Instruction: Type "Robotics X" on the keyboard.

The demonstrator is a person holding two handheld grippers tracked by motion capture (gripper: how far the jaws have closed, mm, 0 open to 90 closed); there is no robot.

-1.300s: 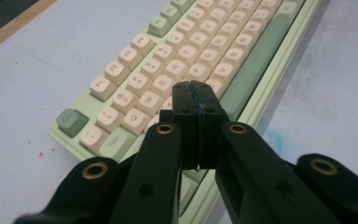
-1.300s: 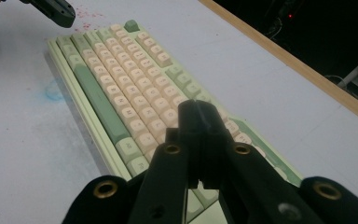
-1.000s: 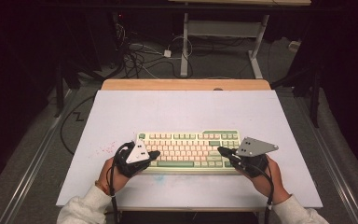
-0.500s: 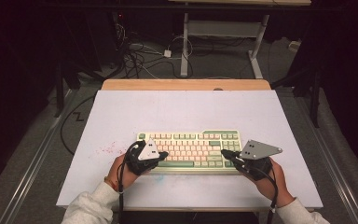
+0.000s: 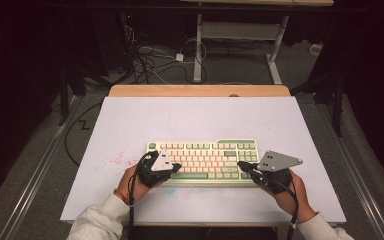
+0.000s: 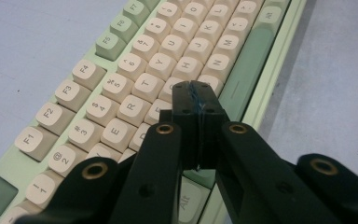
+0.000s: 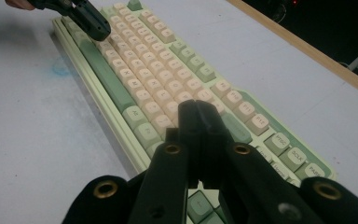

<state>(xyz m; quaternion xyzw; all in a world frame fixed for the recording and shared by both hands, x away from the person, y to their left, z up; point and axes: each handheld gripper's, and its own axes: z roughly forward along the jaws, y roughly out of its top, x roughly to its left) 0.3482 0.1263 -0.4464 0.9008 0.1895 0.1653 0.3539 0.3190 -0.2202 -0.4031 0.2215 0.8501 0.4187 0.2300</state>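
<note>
A mint-green keyboard (image 5: 205, 157) with cream keys lies near the front of the white table (image 5: 195, 117). My left gripper (image 5: 177, 166) hovers over the lower-left keys with its jaws shut and nothing between them. In the left gripper view the tip (image 6: 196, 91) sits above the letter rows of the keyboard (image 6: 116, 105), beside the long green space bar (image 6: 247, 70). My right gripper (image 5: 240, 165) is over the lower-right keys, also shut and holding nothing. The right gripper view has its tip (image 7: 196, 109) above the keyboard (image 7: 158, 60), with the left gripper (image 7: 98, 30) at the far end.
Red specks (image 5: 115, 160) mark the table to the left of the keyboard. A faint blue smudge (image 7: 58, 70) lies in front of it. A wooden strip (image 5: 200, 90) runs along the table's far edge. Beyond it, cables (image 5: 150, 57) and a white desk frame (image 5: 240, 35) stand on the floor.
My left hand has shifted a little to the right, bringing its gripper further over the keyboard's left end. The right gripper has stayed where it was.
</note>
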